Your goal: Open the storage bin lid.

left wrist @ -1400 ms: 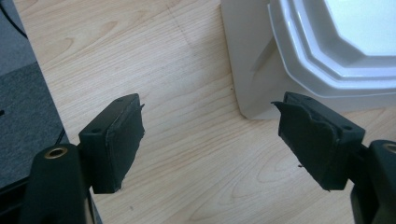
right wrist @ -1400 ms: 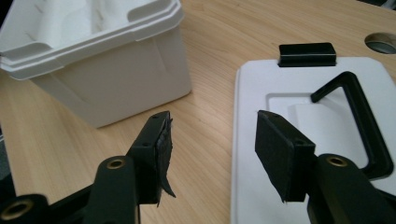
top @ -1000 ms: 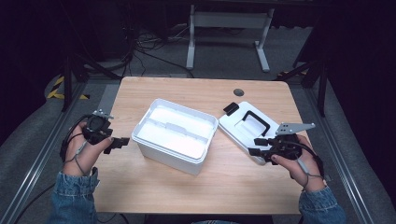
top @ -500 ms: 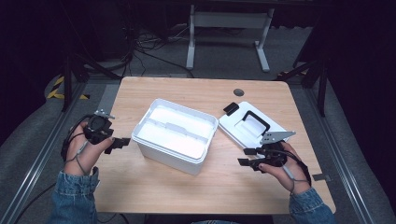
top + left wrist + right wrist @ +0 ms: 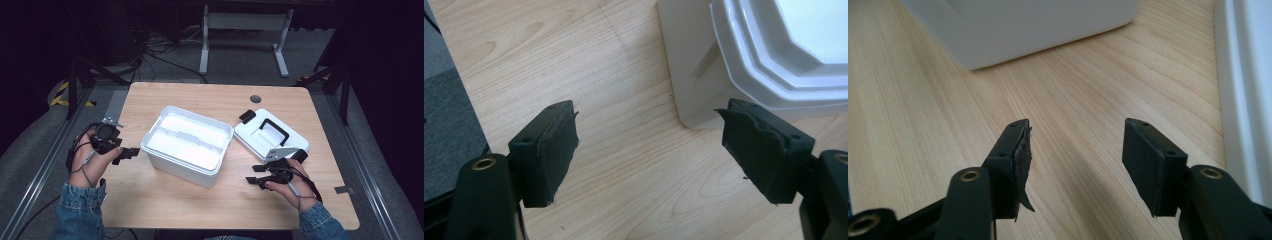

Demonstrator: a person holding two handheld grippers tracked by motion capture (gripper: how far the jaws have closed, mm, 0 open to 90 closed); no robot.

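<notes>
A white open box [image 5: 187,144] sits in the middle of the wooden table [image 5: 200,100]. Its white lid [image 5: 270,135], with a black handle, lies flat to the right of it. My left gripper [image 5: 131,152] is held at the box's left side, open, with nothing between its jaws; in the left gripper view the box's corner [image 5: 694,90] lies just ahead of the jaws. My right gripper [image 5: 254,179] hovers low near the table's front right, beside the lid's near corner, open and empty. In the right gripper view the box's wall [image 5: 1033,25] is ahead and the lid's edge [image 5: 1243,75] is at the right.
A small dark round grommet [image 5: 255,98] is set in the table near its far edge. A metal stand [image 5: 245,35] and cables lie on the floor beyond the table. Bare wood runs along the front edge between my hands.
My right gripper has moved off the lid, toward me and to the left, down to the bare table near the lid's corner. The left gripper has stayed in place.
</notes>
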